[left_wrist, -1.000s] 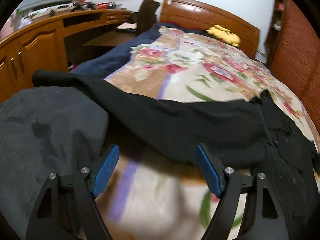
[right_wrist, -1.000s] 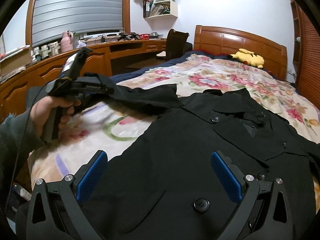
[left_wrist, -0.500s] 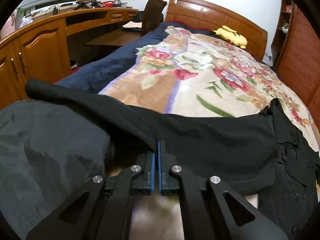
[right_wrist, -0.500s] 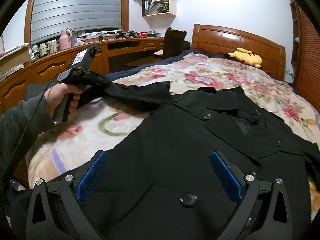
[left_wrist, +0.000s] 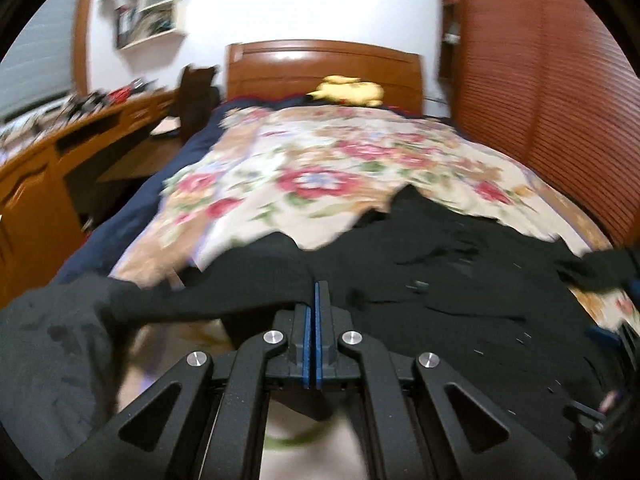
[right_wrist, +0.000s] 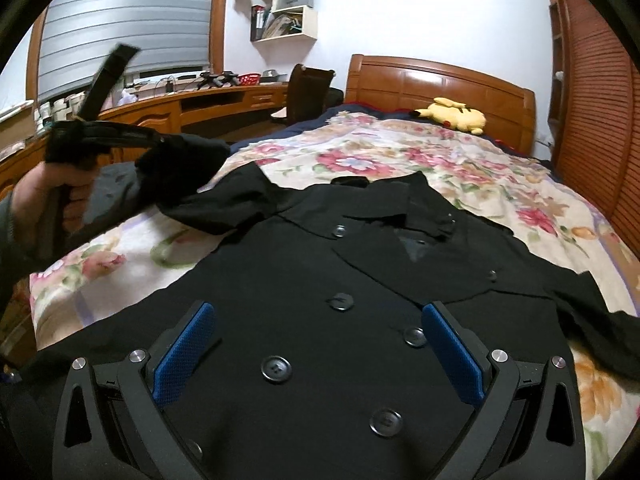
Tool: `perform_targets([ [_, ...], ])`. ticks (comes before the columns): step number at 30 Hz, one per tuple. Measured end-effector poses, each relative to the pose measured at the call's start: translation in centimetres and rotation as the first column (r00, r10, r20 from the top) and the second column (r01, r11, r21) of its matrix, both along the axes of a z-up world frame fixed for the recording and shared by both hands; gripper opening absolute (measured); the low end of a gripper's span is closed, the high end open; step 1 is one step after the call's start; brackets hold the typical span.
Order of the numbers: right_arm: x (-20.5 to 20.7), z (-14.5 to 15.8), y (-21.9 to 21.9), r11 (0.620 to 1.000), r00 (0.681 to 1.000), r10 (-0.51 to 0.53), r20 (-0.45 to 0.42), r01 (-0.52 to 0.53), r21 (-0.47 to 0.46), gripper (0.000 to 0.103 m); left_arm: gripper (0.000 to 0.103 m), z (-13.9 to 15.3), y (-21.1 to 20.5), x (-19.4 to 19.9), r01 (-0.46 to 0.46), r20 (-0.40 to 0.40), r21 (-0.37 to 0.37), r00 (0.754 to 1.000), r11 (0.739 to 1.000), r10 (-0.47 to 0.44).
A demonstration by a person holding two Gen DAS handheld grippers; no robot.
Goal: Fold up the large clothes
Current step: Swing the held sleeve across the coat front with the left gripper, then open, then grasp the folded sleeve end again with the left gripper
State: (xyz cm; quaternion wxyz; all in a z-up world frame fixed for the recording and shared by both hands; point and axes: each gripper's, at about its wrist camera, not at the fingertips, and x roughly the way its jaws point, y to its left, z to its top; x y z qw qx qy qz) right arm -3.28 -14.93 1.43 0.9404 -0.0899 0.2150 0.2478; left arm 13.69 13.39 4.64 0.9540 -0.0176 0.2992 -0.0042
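Currently: sleeve fold in hand, left tongs doing the work.
Left tongs, left of frame, clamped together on the sleeve, lifted off the bed. Black coat lies flat mid-frame, long axis running away toward the headboard. Right tongs, bottom centre, spread apart above the buttons, gripping nothing. Sleeve needs carrying rightward over the body.
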Motion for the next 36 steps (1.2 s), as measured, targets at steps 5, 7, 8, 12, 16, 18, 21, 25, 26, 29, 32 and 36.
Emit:
perform_targets([
  [5, -1.4, -0.5, 0.4, 1.0, 1.0, -0.006, -0.004, 0.006, -0.011, 0.103, 0.002, -0.7, -4.3, -1.9, 0.093, -0.023, 0.032, 0.995, 0.995, -0.092],
  [7, -2.0, -0.5, 0.4, 1.0, 1.0, -0.008, -0.004, 0.008, -0.009, 0.103, 0.002, -1.2, -5.1, -2.5, 0.1, -0.035, 0.045, 0.995, 0.994, -0.098],
  [8, -2.2, -0.5, 0.3, 1.0, 1.0, -0.01, -0.006, 0.009, -0.008, 0.103, 0.002, -1.6, -5.3, -2.8, 0.105, -0.044, 0.048, 0.994, 0.993, -0.103],
  [12, -2.7, -0.5, -0.2, 1.0, 1.0, -0.009, -0.013, 0.009, 0.0, 0.103, 0.017, -2.2, -5.7, -4.1, 0.118, -0.06, 0.035, 0.991, 0.992, -0.116],
  [16, -2.5, -0.1, -0.5, 1.0, 1.0, -0.003, -0.018, 0.003, 0.001, 0.103, 0.046, -2.2, -5.4, -6.1, 0.136, -0.035, 0.023, 0.99, 0.99, -0.135],
  [18, -2.2, 0.0, -0.6, 1.0, 1.0, 0.002, -0.019, -0.002, 0.005, 0.103, 0.056, -2.0, -5.0, -6.8, 0.135, -0.027, 0.027, 0.991, 0.99, -0.134],
  [21, -1.7, 0.3, -0.7, 1.0, 1.0, 0.012, -0.019, -0.012, 0.013, 0.103, 0.079, -1.2, -3.9, -7.8, 0.125, 0.005, 0.026, 0.992, 0.992, -0.125],
  [25, -1.2, 0.2, -0.5, 1.0, 1.0, 0.024, -0.02, -0.024, 0.007, 0.103, 0.08, -0.7, -2.1, -8.6, 0.078, 0.05, 0.031, 0.996, 0.996, -0.08],
  [26, -0.8, 0.2, -0.7, 1.0, 0.999, 0.028, -0.021, -0.028, 0.005, 0.103, 0.08, -0.8, -1.5, -8.5, 0.057, 0.056, 0.041, 0.997, 0.998, -0.059],
  [29, -0.4, 0.2, -0.7, 0.999, 0.999, 0.037, -0.024, -0.037, 0.004, 0.103, 0.08, -1.7, 0.4, -7.3, 0.013, 0.029, 0.044, 0.999, 0.999, -0.014],
  [32, -0.1, 0.3, -0.7, 0.999, 0.999, 0.047, -0.026, -0.047, 0.002, 0.103, 0.079, -3.2, 2.4, -6.0, -0.039, -0.005, 0.052, 0.999, 0.998, 0.039],
  [36, -0.1, 0.3, -0.5, 0.999, 0.998, 0.052, -0.026, -0.053, -0.008, 0.103, 0.079, -5.4, 4.8, -4.7, -0.089, -0.049, 0.039, 0.995, 0.995, 0.09],
])
